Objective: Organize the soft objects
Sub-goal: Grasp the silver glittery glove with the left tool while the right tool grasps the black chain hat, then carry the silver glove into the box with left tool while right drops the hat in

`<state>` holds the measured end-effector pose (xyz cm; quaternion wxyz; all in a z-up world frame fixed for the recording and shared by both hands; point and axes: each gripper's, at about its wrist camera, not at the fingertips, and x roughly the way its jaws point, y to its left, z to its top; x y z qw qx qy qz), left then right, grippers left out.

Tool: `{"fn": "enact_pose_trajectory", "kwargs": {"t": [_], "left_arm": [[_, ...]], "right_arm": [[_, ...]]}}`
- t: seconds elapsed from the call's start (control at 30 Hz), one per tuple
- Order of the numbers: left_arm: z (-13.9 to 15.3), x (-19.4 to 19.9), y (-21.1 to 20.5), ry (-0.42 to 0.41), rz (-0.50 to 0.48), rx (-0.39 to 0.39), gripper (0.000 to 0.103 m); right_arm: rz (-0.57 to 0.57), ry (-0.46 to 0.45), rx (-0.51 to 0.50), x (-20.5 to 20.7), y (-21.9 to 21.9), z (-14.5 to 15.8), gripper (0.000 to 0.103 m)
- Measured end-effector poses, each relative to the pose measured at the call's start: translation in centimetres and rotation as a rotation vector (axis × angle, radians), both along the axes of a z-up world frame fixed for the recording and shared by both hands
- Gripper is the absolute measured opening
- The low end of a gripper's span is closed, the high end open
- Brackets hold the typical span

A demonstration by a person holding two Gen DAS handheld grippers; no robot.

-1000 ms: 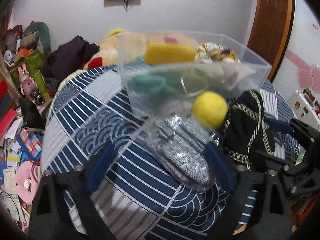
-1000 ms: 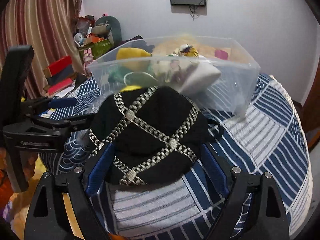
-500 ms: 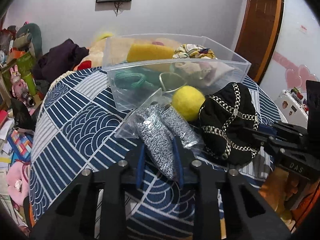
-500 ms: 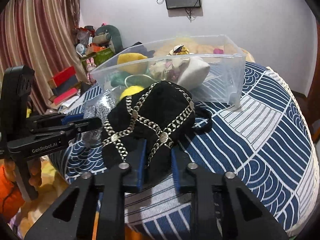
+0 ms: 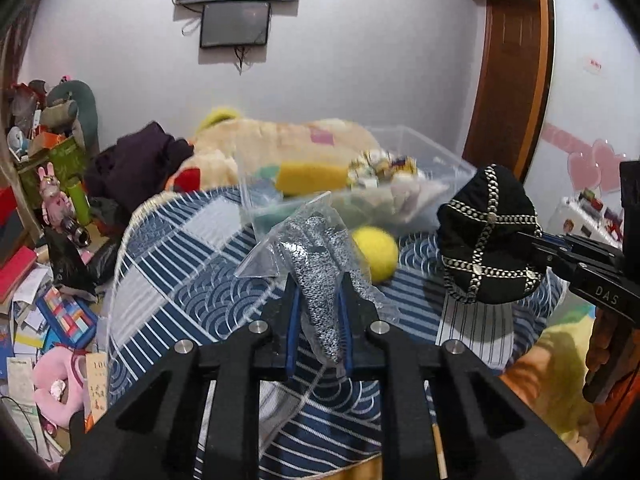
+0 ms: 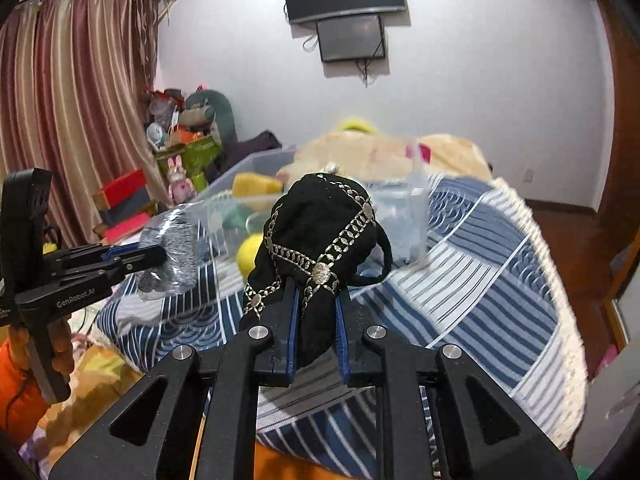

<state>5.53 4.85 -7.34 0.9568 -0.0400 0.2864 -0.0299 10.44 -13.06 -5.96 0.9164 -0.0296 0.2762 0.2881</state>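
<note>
Both tongs point(image 5: 317, 292) point(image 6: 313, 308) now raised, loaded

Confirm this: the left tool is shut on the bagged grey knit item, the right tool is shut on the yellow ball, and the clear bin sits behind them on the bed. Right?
One error: the right tool is shut on the black chain-trimmed hat, as the right wrist view shows. The yellow ball lies loose on the bed. The left tool does hold the bagged grey knit item; the clear bin sits behind.

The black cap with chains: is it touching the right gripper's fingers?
Touching. In the right wrist view, the right gripper is shut on the black cap; its fabric is pinched between both blue pads.
</note>
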Motion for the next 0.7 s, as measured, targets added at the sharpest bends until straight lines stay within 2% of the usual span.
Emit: {"fn": "enact_pose_trajectory", "kwargs": {"t": [0.37,0.53,0.7], "left_arm": [[5.0,1.8,1.3,-0.129,0.028,-0.013,0.017],[6.1,4.1,1.3,-0.147,0.027,-0.016,0.017],[5.8,6.9,1.3,-0.124,0.021,-0.028,0.017]], "right_arm": [[-0.042,-0.151,0.077,1.8,-0.9,5.5,0.014],[-0.045,-0.201,0.069,3.3,0.2,7.1,0.014],[-0.036,-0.196,0.046,5.1,2.1,6.6,0.014]]}}
